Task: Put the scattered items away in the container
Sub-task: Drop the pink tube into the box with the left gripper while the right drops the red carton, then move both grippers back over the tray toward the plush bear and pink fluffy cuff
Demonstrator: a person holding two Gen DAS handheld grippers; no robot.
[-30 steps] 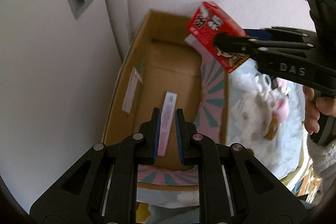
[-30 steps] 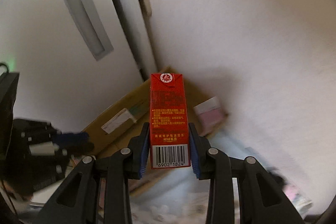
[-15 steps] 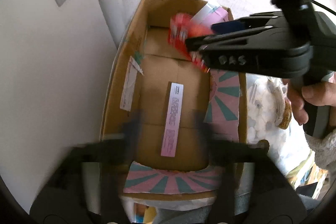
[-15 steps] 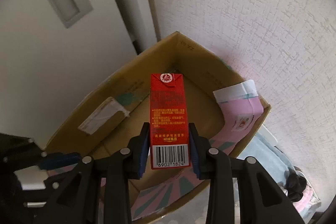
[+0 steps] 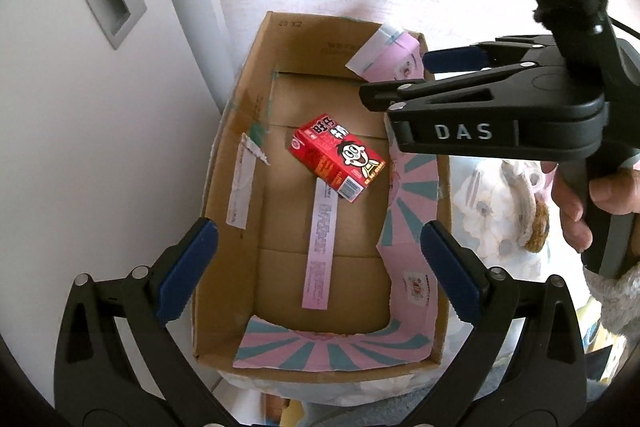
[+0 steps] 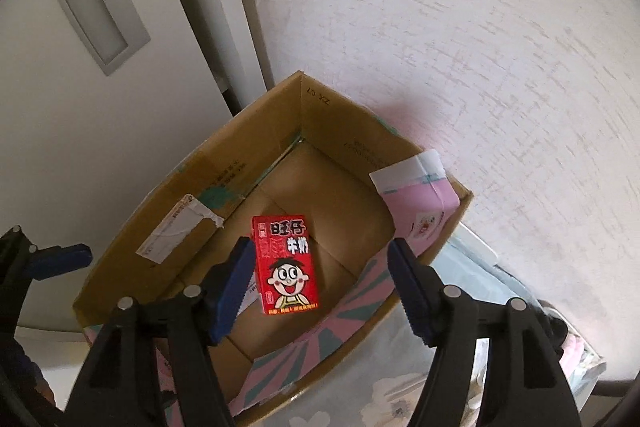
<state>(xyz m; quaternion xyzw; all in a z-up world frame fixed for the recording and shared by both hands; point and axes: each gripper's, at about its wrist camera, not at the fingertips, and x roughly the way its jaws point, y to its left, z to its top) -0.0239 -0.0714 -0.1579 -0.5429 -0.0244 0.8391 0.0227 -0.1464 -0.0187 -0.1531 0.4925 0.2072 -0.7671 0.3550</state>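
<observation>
inside, red carton (image 5: 338, 157) flat mid-box (image 5: 224, 187), clear of walls; right tongs (image 6: 320, 279) opening above

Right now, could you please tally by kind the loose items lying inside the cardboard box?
Red milk carton: 1
Long pink strip box: 1
Total: 2 items on the floor of the cardboard box; the carton lies on its side across one end of the strip box.

Red carton (image 5: 338, 157) lies in cardboard box (image 5: 244, 131) — atop pink strip (image 5: 320, 247).
</observation>
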